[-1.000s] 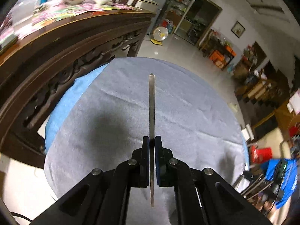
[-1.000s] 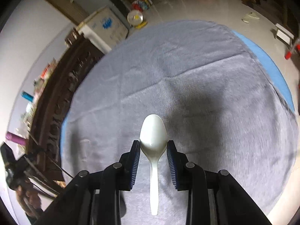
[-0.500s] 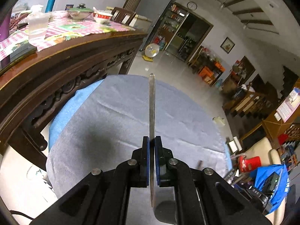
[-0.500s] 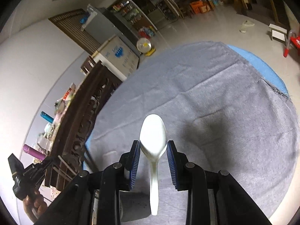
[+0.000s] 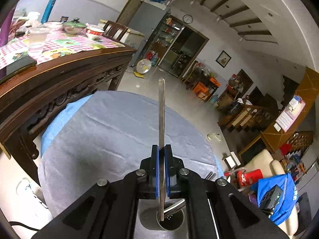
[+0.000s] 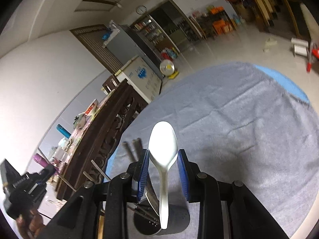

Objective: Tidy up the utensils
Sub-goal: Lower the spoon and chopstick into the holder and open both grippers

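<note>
Left gripper (image 5: 161,155) fingers clamp a flat metal utensil (image 5: 161,115) above the steel holder (image 5: 171,222); right gripper (image 6: 163,159) grips a white plastic spoon (image 6: 163,149).

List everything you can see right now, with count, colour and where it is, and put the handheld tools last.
Metal utensil: one, silver, seen edge-on, clamped in the left tool, lower end at the holder's mouth.
Spoon: one, white, bowl between the right tool's pads, handle tip in the holder.
Utensil holder: one, dark metal cylinder, on the cloth below both tools, other utensils inside.
Cloth: one, grey, covering the blue table.
Wooden table: one, dark carved, left of the cloth.
Left tool: one, black with blue pads.
Right tool: one, black with blue pads.
</note>
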